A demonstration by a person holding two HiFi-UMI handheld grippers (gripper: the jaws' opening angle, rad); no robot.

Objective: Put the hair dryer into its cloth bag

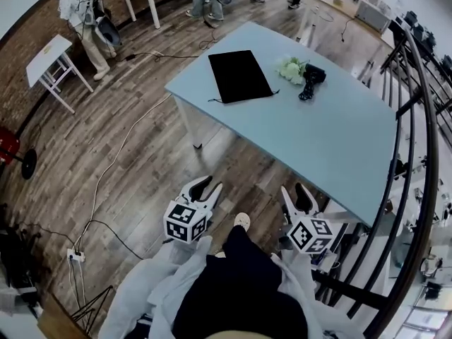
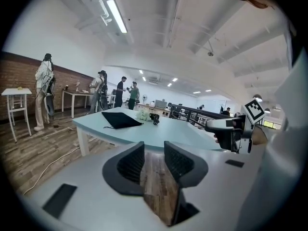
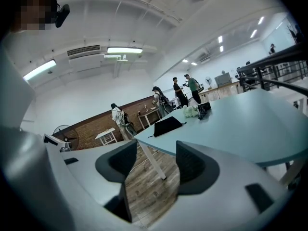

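Step in hand, by judgement: approach; nothing grasped yet. Left gripper jaws apart, only floor between them; right gripper likewise parted and empty; both short of the worktop. Hair dryer lies on the far side, just beside white flowers; cloth bag flat, near but apart. Next calls for reaching in: 1 gripper to the dryer, 1 to the bag mouth.
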